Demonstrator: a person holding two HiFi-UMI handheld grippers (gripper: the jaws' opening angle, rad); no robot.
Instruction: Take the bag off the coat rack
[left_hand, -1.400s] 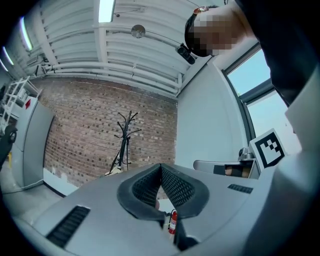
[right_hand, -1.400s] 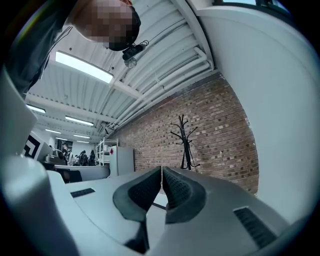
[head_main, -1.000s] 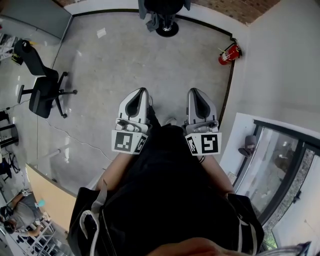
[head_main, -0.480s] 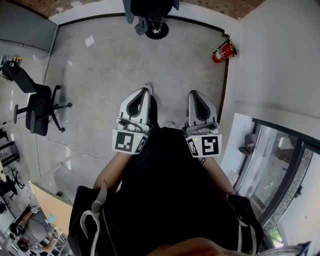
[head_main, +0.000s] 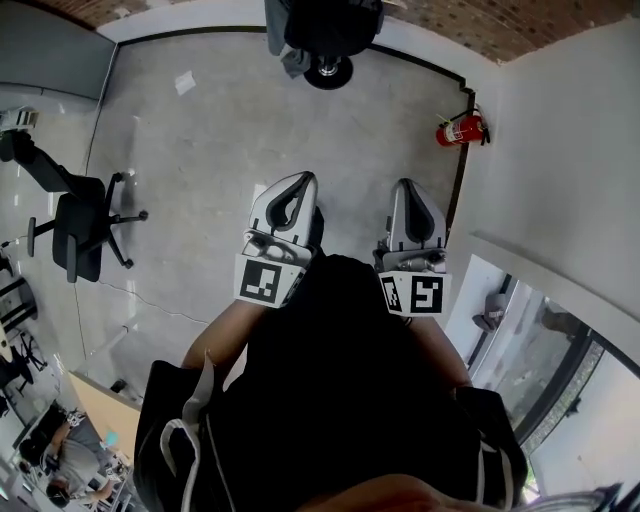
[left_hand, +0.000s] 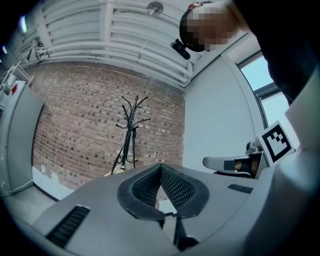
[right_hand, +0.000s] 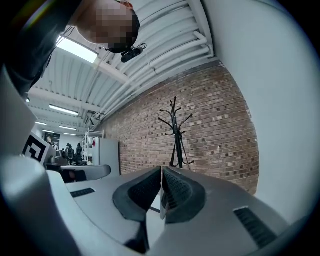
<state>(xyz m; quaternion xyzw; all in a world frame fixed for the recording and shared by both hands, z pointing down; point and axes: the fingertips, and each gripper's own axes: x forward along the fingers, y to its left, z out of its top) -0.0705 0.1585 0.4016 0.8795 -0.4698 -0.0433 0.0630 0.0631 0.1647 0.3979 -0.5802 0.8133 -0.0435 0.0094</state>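
Black bag (head_main: 322, 25), as far as the top-down view shows, hangs on the dark metal coat rack (left_hand: 131, 135) by the brick wall, well apart from both grippers. Grey left gripper (head_main: 299, 184) and grey right gripper (head_main: 407, 190) point at it, fingers pressed together, nothing between.

No legible text, brand, number or sign in any view. Left gripper cube (head_main: 262, 280), right gripper cube (head_main: 416, 294): black-white square marker patterns only, no letters. Fire extinguisher (head_main: 460, 130) label too small to read.
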